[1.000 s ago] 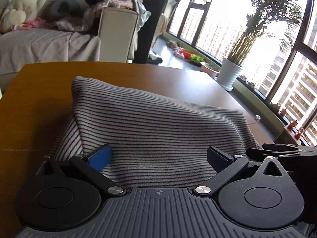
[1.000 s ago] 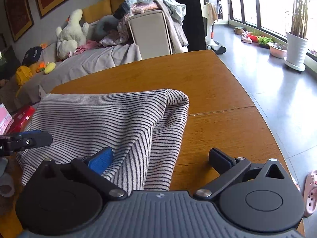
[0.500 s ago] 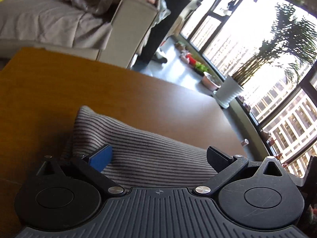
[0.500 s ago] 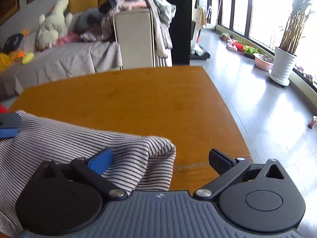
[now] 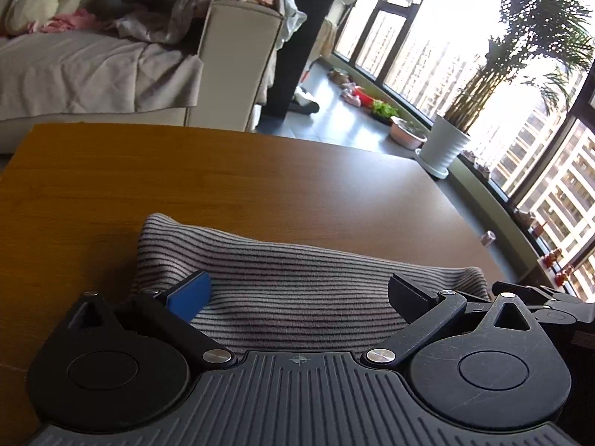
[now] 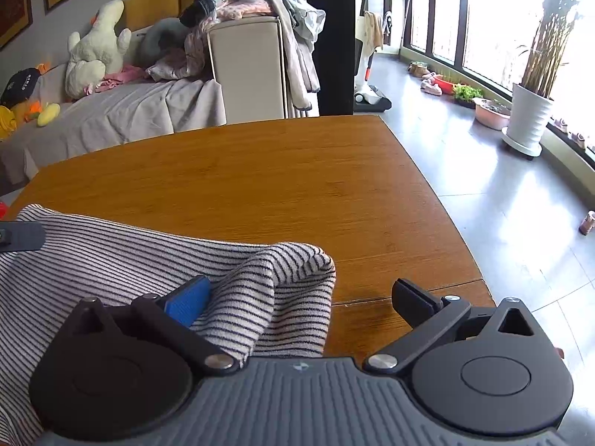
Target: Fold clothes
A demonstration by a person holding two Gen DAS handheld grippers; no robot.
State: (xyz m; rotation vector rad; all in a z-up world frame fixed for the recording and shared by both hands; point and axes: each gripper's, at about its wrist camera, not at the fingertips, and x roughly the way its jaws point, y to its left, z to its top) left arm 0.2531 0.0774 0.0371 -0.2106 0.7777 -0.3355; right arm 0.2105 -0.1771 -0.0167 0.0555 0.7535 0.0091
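Observation:
A grey-and-dark striped garment point(image 5: 297, 278) lies folded on the wooden table point(image 5: 223, 178). It fills the space between the wide-apart fingers of my left gripper point(image 5: 299, 291), which is open. In the right wrist view the garment's right corner point(image 6: 290, 271) bunches up between the spread fingers of my right gripper point(image 6: 301, 297), also open. The blue pad point(image 6: 187, 299) rests against the fabric. The right gripper's body point(image 5: 539, 301) shows at the right edge of the left wrist view. A dark part of the left gripper point(image 6: 20, 236) shows at the left edge of the right wrist view.
Bare tabletop point(image 6: 260, 186) stretches beyond the garment. Behind it stand a covered sofa point(image 6: 122, 111) with plush toys and a cabinet point(image 6: 247, 70) piled with clothes. A potted plant point(image 6: 528, 115) stands by the windows, on the floor to the right.
The garment stood taller and nearer the cameras a second ago; now it lies lower and flatter. Both grippers have drawn back towards the near edge, fingers still apart.

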